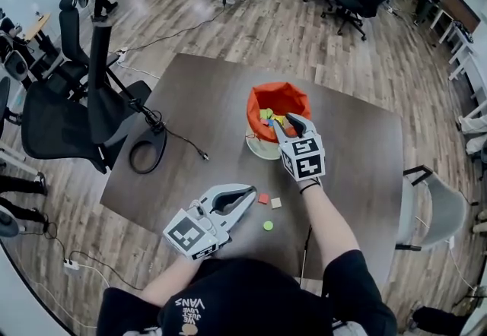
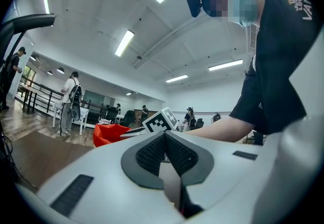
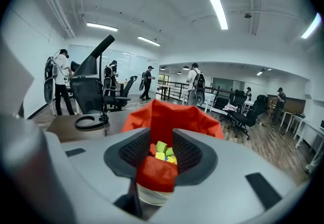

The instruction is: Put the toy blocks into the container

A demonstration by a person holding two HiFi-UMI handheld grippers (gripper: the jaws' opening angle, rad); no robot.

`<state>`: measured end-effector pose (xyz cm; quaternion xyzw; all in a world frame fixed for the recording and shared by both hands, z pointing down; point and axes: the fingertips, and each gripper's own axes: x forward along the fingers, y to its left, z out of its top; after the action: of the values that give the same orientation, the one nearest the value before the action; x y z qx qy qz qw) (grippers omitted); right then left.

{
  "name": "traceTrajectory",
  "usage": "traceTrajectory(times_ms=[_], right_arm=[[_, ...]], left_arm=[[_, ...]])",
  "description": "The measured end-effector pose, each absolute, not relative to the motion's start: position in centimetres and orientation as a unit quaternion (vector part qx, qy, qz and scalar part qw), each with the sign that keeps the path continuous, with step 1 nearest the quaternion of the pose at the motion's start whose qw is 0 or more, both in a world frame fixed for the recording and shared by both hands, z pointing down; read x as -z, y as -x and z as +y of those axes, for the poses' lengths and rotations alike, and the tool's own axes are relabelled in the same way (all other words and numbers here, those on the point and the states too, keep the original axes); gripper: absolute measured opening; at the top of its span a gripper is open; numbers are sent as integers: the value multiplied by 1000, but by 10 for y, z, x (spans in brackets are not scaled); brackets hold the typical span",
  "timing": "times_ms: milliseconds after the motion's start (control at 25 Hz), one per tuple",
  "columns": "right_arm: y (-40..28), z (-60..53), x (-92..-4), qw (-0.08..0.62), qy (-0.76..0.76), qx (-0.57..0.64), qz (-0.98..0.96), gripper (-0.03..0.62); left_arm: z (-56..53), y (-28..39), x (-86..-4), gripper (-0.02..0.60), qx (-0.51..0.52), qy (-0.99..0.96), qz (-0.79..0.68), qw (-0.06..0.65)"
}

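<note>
With the right gripper (image 1: 290,126) parted and apparently empty above the orange container (image 1: 257,105), the red block (image 1: 263,198), beige block (image 1: 276,203) and green block (image 1: 268,226) are left on the table (image 1: 198,99) just right of the closed left gripper (image 1: 252,192), which is judged nearer.

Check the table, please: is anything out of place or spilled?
A red block, a beige block and a green block lie loose on the table, outside the orange container. The container stands upright; nothing looks spilled or damaged.
</note>
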<state>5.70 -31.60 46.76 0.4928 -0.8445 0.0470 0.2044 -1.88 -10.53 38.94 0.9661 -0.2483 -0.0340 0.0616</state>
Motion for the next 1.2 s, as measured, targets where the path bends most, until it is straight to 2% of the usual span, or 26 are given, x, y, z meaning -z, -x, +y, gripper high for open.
traceTrajectory(times_ms=[400, 520, 640, 1200], right_arm=[[-66, -305, -458, 194, -502, -36, -842, 122], [-69, -296, -449, 182, -504, -21, -844, 56], [-72, -283, -441, 172, -505, -13, -846, 37], [-92, -188, -418, 133, -513, -3, -848, 18]], left_arm=[[-102, 14, -386, 11, 34, -968, -242, 56], [-101, 14, -385, 11, 36, -967, -244, 57], [-101, 14, -382, 11, 36, -968, -241, 53], [-97, 7, -380, 11, 41, -972, -228, 49]])
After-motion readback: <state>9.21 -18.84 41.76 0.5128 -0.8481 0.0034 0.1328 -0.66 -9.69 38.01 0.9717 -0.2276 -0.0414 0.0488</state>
